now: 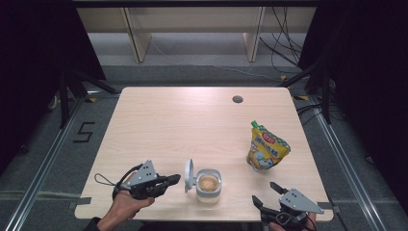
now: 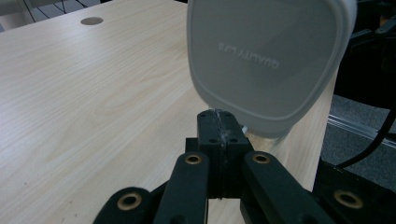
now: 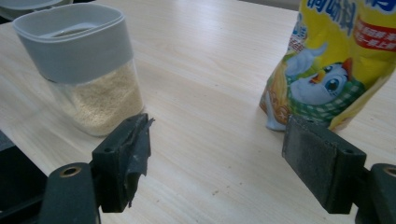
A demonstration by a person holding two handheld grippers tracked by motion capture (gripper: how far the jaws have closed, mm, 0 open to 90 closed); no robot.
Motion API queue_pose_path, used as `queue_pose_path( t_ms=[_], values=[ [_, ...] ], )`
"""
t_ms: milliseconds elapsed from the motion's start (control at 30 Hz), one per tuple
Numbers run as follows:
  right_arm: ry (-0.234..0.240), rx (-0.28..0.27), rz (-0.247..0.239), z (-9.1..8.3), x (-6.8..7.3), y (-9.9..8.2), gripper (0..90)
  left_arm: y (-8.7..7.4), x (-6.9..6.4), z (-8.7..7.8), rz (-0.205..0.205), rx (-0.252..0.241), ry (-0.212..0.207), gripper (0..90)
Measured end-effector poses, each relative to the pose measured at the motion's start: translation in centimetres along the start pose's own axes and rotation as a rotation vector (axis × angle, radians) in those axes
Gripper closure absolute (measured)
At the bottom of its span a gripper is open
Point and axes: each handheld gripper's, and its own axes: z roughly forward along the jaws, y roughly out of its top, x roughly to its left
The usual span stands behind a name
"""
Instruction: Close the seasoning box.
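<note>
A clear seasoning jar (image 1: 209, 186) w/ grey collar sits at the table's (image 1: 159, 125) near edge, hinged lid (image 1: 189, 175) flipped up. Left gripper (image 1: 174, 179), jaws closed & empty, sits just left of the lid. Right gripper (image 1: 266, 194) gapes wide, empty, right of the jar. Yellow spout pouch (image 1: 266, 147) stands beyond-right: likely soft, light; best pinched near the top. Left gripper view shows the lid's embossed lettering; right gripper view shows granules inside.

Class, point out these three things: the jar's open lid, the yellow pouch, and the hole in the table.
lid (image 2: 266, 60), left gripper view, middle of its flat face.
pouch (image 1: 267, 150), high view, middle of its printed front.
hole (image 1: 237, 99), high view, its centre.
</note>
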Motion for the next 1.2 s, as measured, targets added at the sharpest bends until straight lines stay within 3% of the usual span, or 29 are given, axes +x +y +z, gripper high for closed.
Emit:
queue_pose_path(
  t_ms=[33, 67, 133, 167, 200, 233, 300, 367, 400, 467, 533, 567, 633, 667, 700, 767, 800, 867, 900, 933, 1033, 1200],
  values=[
    [-0.002, 0.002, 0.031, -0.1, 0.1, 0.0, 24.3, 0.3, 0.1, 0.0, 0.022, 0.000, -0.004, 89.1],
    [0.000, -0.006, 0.003, 0.0, -0.2, -0.1, 24.3, 0.5, 0.0, 0.0, 0.007, -0.006, -0.007, 89.1],
    [-0.002, 0.001, 0.014, -0.1, -0.1, -0.1, 24.4, 0.8, 0.0, -0.1, 0.008, -0.013, -0.014, 89.1],
    [0.001, 0.001, 0.016, -0.1, -0.1, -0.1, 24.3, 1.0, -0.2, 0.0, -0.012, -0.015, -0.015, 89.1],
    [0.001, -0.002, -0.009, 0.1, -0.2, -0.1, 24.3, 1.1, -0.2, 0.0, 0.003, -0.012, -0.015, 89.1],
    [0.010, -0.003, -0.017, 0.2, -0.1, -0.1, 24.2, 1.2, -0.4, 0.1, -0.006, -0.010, -0.015, 89.1],
    [0.012, 0.006, -0.010, 0.2, 0.0, -0.1, 24.3, 1.4, -0.3, 0.0, 0.029, -0.008, -0.014, 89.1],
    [0.015, 0.005, -0.007, 0.1, 0.0, 0.0, 24.5, 1.5, -0.4, 0.1, 0.011, -0.012, -0.023, 89.1],
    [0.001, 0.001, -0.014, 0.0, 0.0, 0.0, 24.7, 1.6, -0.4, 0.1, 0.023, -0.008, -0.019, 89.1],
    [0.003, -0.008, 0.006, 0.0, -0.1, 0.0, 24.7, 1.5, -0.8, 0.2, 0.009, -0.005, -0.019, 89.1],
    [-0.001, -0.011, 0.009, 0.0, -0.2, -0.1, 24.7, 1.6, -0.8, 0.3, 0.034, -0.004, -0.028, 89.1],
    [-0.012, -0.010, 0.003, 0.1, -0.2, -0.1, 24.7, 1.5, -0.9, 0.3, 0.013, -0.008, -0.026, 89.1],
    [-0.011, -0.006, 0.006, 0.1, -0.1, -0.1, 24.6, 1.5, -1.0, 0.4, 0.031, -0.006, -0.032, 89.0],
    [-0.002, 0.000, 0.021, 0.0, 0.1, -0.1, 24.6, 1.5, -1.1, 0.5, 0.017, -0.010, -0.035, 89.1],
    [0.002, 0.000, -0.019, 0.1, -0.1, 0.0, 24.7, 1.5, -1.1, 0.5, 0.029, -0.010, -0.038, 89.0],
    [0.007, 0.005, -0.009, 0.1, -0.1, 0.0, 24.7, 1.6, -1.1, 0.6, 0.031, -0.012, -0.036, 89.0],
    [0.008, 0.005, -0.010, 0.1, -0.1, 0.0, 24.6, 1.6, -1.3, 0.7, 0.010, -0.013, -0.039, 89.0],
    [0.008, 0.007, -0.012, 0.1, -0.1, -0.1, 24.6, 1.8, -1.2, 0.7, 0.042, -0.005, -0.046, 89.0],
    [0.012, 0.006, -0.007, 0.1, 0.0, -0.1, 24.6, 1.9, -1.3, 0.8, 0.029, -0.008, -0.044, 89.0],
    [0.015, 0.006, -0.004, 0.1, 0.0, -0.1, 24.6, 2.0, -1.3, 0.8, 0.048, 0.000, -0.049, 89.0],
    [-0.001, -0.004, -0.022, 0.2, -0.1, -0.1, 24.5, 2.2, -1.4, 1.1, 0.051, 0.011, -0.050, 89.0],
    [0.036, -0.002, -0.007, 0.3, 0.0, -0.1, 24.1, 2.4, -1.7, 1.8, 0.044, 0.003, -0.063, 88.9]
  ],
)
